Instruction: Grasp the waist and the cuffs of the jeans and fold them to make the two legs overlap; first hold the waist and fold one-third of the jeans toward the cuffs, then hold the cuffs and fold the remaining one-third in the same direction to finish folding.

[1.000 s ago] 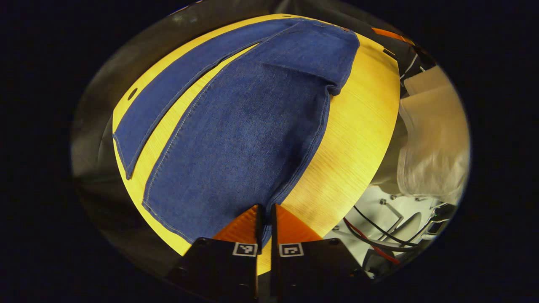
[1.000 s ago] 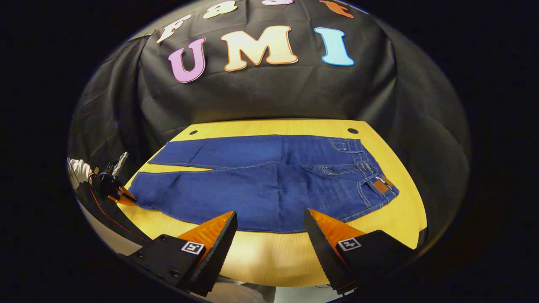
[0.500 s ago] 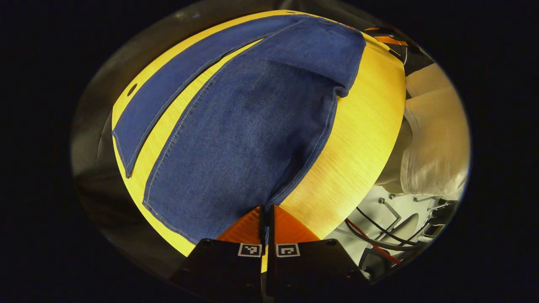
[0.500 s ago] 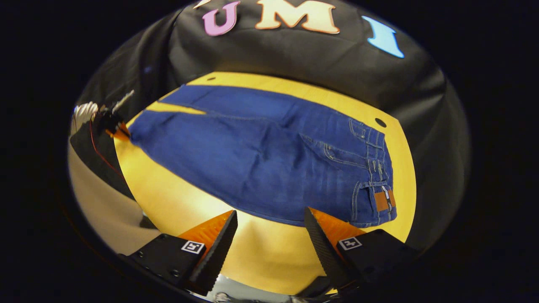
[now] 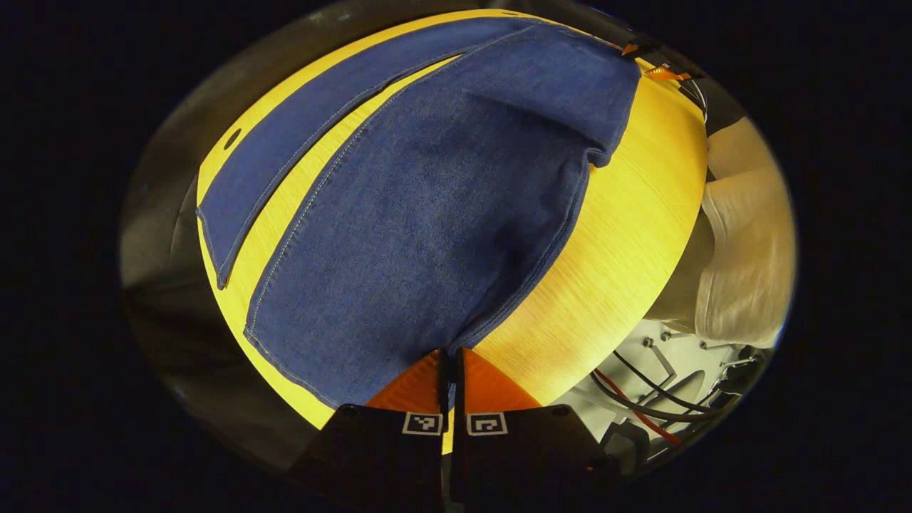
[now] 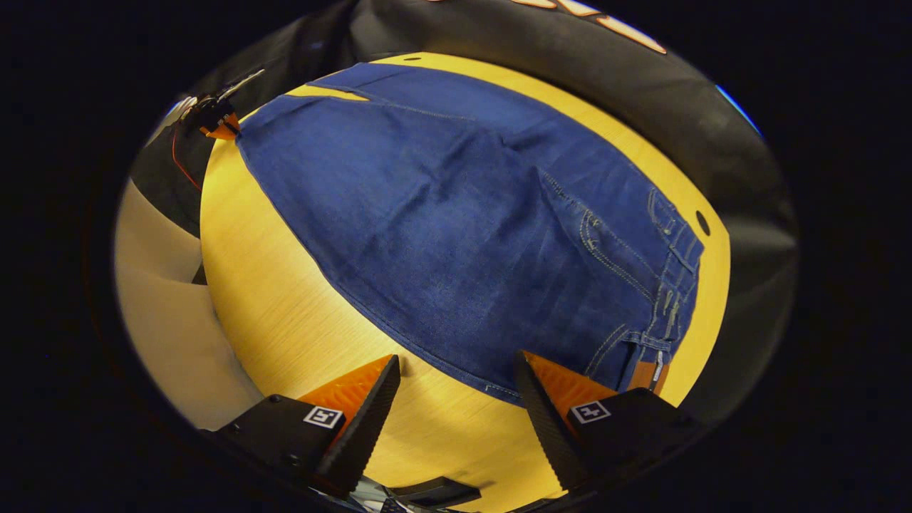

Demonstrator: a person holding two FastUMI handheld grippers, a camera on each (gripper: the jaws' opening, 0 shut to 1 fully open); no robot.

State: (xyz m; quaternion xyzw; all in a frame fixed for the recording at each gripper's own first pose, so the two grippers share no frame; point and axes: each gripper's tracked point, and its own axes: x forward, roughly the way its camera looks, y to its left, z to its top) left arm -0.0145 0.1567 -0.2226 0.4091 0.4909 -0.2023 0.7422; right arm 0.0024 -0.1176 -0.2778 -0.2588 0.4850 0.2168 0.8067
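Jeans (image 6: pixel 463 214) flat along counter (image 6: pixel 285 313), waist with unreadable patch (image 6: pixel 645 374) by spread right gripper (image 6: pixel 456 399); left gripper (image 5: pixel 450 374) pinches a cuff.

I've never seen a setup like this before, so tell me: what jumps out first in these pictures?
A pair of dark blue denim jeans lies spread flat across a bright yellow wooden table, covering most of it. In the left gripper view, the left gripper is pinched shut on the cuff corner of the nearer leg. In the right gripper view, the right gripper hangs open over the table edge by the waist end, near the brown leather patch.
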